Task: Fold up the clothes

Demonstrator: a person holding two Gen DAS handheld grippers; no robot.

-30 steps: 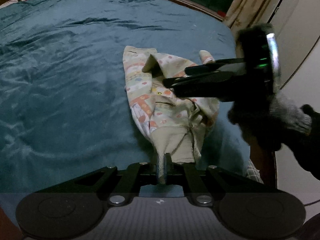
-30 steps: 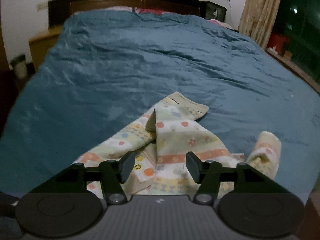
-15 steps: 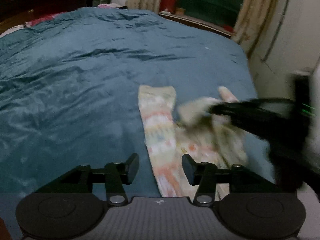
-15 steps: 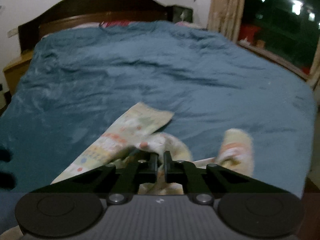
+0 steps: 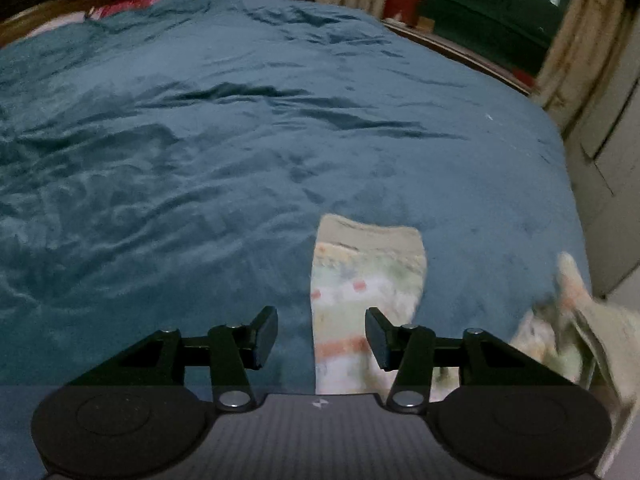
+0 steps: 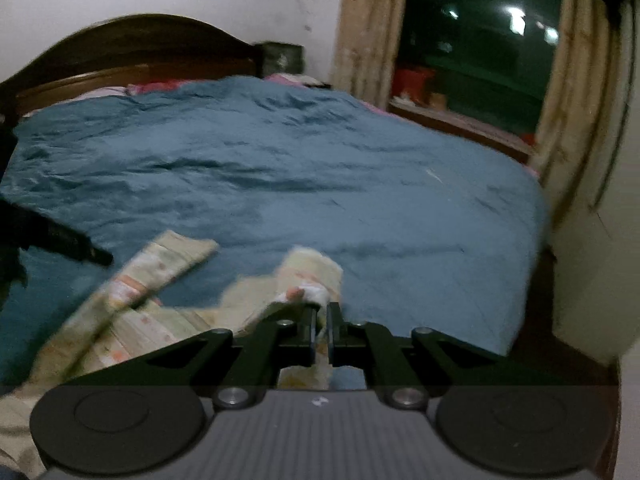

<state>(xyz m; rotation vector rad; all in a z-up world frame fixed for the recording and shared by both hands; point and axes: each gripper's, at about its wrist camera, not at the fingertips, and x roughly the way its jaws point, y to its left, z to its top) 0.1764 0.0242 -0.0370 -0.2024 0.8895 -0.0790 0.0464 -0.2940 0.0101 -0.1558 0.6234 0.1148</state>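
A cream patterned garment (image 5: 364, 300) with orange stripes lies on the blue bedspread (image 5: 240, 140) near the bed's right front corner. One long part of it stretches flat between the open fingers of my left gripper (image 5: 322, 336), which holds nothing. My right gripper (image 6: 320, 326) is shut on another part of the garment (image 6: 308, 280) and holds it bunched and raised to the right. That raised part shows blurred at the right edge of the left wrist view (image 5: 576, 320). The flat part shows in the right wrist view (image 6: 160, 272). The left gripper's fingertip (image 6: 92, 254) shows at the left there.
A dark wooden headboard (image 6: 132, 56) stands at the far end of the bed. A dark window with beige curtains (image 6: 576, 88) is at the right. The bed's right edge (image 6: 536, 264) drops off close to the garment.
My left gripper let go of the garment and opened. My right gripper shut on a part of the garment and pulled it to the right, so one long part now lies stretched out.
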